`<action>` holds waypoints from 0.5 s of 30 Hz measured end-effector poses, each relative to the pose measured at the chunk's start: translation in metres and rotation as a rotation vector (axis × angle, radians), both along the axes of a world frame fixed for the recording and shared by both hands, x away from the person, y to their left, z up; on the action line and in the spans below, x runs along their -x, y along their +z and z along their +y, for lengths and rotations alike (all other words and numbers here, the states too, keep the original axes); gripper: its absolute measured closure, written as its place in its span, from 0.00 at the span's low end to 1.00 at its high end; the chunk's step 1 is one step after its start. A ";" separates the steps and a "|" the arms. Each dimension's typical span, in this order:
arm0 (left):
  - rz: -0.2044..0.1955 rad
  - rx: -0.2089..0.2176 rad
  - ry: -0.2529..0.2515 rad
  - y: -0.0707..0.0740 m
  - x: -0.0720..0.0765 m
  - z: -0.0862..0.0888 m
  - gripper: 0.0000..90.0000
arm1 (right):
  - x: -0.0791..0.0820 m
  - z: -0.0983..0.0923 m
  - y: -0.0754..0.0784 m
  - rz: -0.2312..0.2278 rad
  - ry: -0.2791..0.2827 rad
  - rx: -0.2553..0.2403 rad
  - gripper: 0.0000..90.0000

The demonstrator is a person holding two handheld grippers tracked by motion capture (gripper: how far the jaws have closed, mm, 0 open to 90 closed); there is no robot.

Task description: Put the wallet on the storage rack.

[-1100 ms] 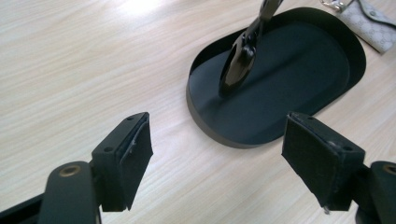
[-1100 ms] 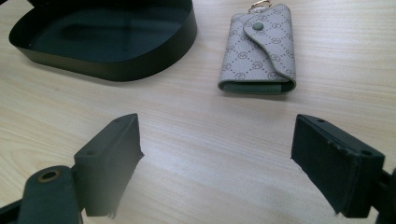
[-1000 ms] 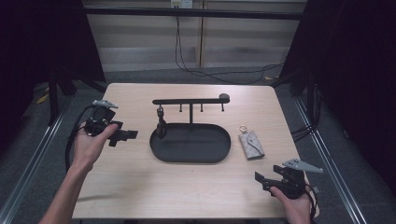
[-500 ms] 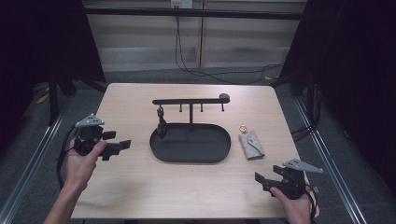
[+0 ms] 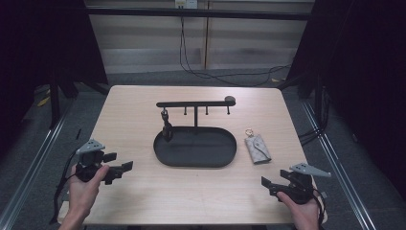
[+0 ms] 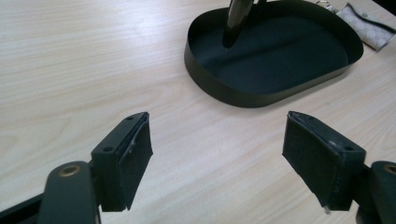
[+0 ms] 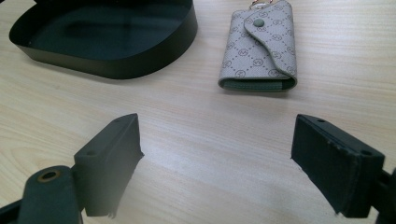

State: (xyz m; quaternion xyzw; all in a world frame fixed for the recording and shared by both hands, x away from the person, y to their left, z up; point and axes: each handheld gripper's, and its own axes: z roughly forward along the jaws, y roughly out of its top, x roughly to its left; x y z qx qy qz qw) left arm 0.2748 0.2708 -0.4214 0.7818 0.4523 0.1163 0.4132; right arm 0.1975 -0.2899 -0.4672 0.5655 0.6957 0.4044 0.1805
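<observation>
Both grippers were wide open and held nothing: the left gripper [image 5: 119, 168] sat near the table's [image 5: 201, 191] front left corner, the right gripper [image 5: 269, 183] near its front right corner. The key pouch [image 7: 259, 45] lay flat just beside the tray [image 5: 160, 151], toward the right edge. I think a grab there could slip, because the pouch was thin, and a push could knock it into the tray.

No readable words, numbers or labels anywhere. Only a repeating monogram-style pattern printed across the small grey fabric key pouch with snap flap [image 7: 259, 49], its marks too small to make out, lying on the pale wooden surface [image 7: 196, 140].
</observation>
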 end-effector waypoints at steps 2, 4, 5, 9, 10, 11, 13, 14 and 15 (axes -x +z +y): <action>-0.004 0.016 0.007 -0.005 0.008 0.000 0.25 | 0.000 -0.001 0.000 0.004 0.001 -0.020 0.19; -0.003 0.027 0.028 -0.011 0.015 0.000 0.23 | 0.000 -0.002 0.001 0.009 -0.005 -0.028 0.21; 0.000 0.030 0.023 -0.014 0.018 0.000 0.22 | 0.000 -0.003 0.001 0.006 -0.009 -0.030 0.21; 0.017 0.067 0.012 -0.025 0.020 0.000 0.22 | -0.005 -0.003 0.001 0.024 -0.010 -0.028 0.21; 0.014 0.063 0.009 -0.025 0.020 0.000 0.21 | -0.006 -0.002 0.002 0.028 -0.008 -0.027 0.23; 0.007 0.056 0.011 -0.026 0.021 -0.001 0.21 | -0.008 -0.001 0.002 0.036 0.001 -0.026 0.24; 0.005 0.044 0.021 -0.030 0.022 0.000 0.21 | -0.011 0.000 0.004 0.036 0.017 -0.025 0.27; 0.005 0.036 0.036 -0.033 0.023 0.000 0.23 | -0.013 0.001 0.005 0.033 0.015 -0.019 0.27; 0.008 0.018 0.040 -0.036 0.025 0.000 0.25 | -0.013 0.001 0.006 0.032 0.014 -0.013 0.27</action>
